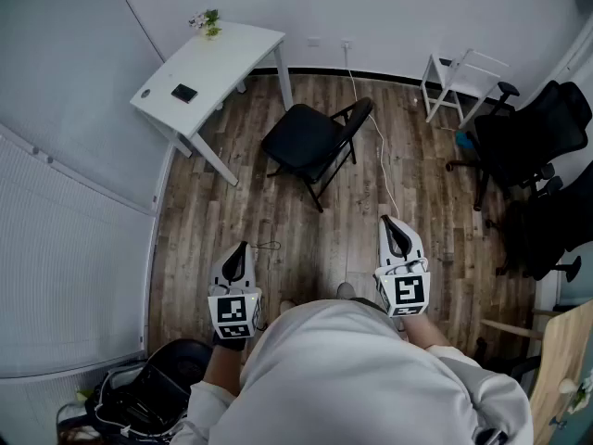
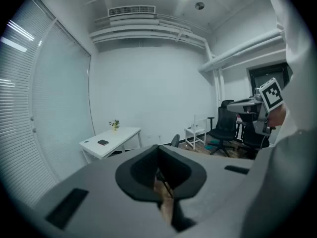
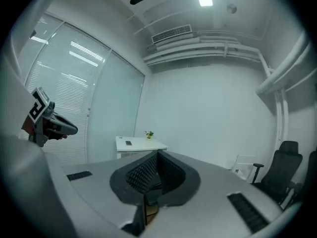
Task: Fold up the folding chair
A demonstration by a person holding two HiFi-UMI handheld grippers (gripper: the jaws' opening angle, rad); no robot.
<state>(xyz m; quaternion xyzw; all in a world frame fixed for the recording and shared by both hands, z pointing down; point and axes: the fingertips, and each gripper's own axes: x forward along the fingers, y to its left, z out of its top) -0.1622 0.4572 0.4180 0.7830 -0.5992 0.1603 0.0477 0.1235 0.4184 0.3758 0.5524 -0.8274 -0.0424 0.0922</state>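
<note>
1. Nearest the lens, a person's torso (image 1: 352, 378) in white is seen, with one left claw (image 1: 243, 247) and one right claw (image 1: 389, 219) held out ahead. One black-and-white square marker is shown on each claw's cube.
2. Both claws are seen closed together, with nothing gripped.
3. One black folding chair (image 1: 310, 142) is stood unfolded on the wood floor (image 1: 278, 221), well apart from both claws and just beside one white bench (image 1: 222, 58).
4. Its seat front is turned to the head view's lower left, and its backrest to the upper right.
5. One plant (image 1: 208, 21) and one dark flat item (image 1: 184, 92) are carried by the bench; two black office chairs (image 1: 528, 128) are placed at the right.
</note>
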